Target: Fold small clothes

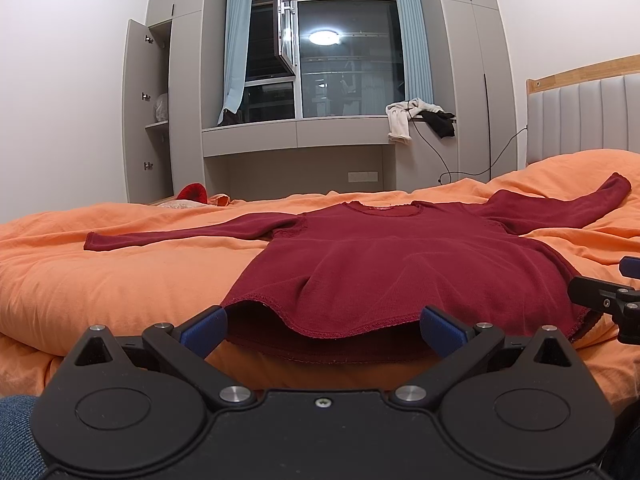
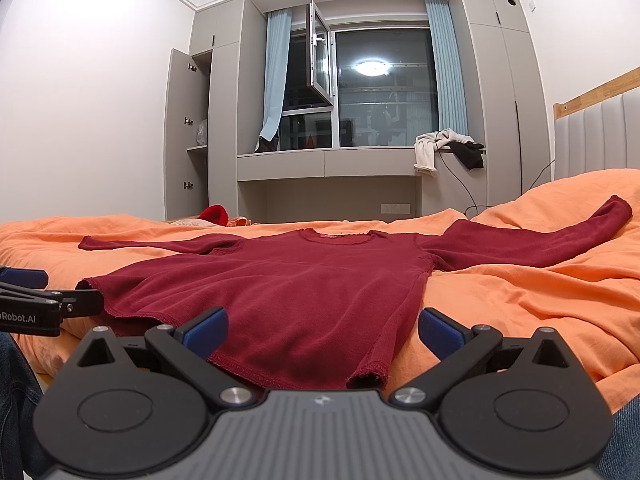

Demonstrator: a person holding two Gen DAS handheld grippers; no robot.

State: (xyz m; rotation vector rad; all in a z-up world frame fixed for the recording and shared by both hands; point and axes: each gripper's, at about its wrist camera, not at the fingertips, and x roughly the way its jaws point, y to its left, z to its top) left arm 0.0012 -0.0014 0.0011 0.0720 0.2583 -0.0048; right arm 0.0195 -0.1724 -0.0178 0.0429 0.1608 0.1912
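The left gripper (image 1: 322,330) sat with its jaws spread wide and empty, the near-left stretch of the hem (image 1: 320,330) lying just ahead of and between them. Beyond the jaws a dark red sweater (image 1: 400,264) lay face up on the orange duvet (image 1: 100,280), its left sleeve (image 1: 180,234) running out flat well to the left of the jaws and its right sleeve (image 1: 560,208) climbing a rise in the bedding far to their right. The right gripper (image 2: 322,330) was likewise spread and held nothing; the near-right hem corner (image 2: 368,372) curled up just in front of its jaws, closer to the right one.

The knit looked light, soft and limp, likely to sag and drag on the duvet rather than slide. A firm pinch through both layers at each hem corner, or at cuff and shoulder, seemed the surest hold. The hem gaped open ahead of the left jaws, so a shallow bite might catch only the top layer.

The sweater's back and the duvet under it were hidden. Each gripper showed only in part at the other view's edge, and the label at the neckline (image 2: 334,236) was too small to read.
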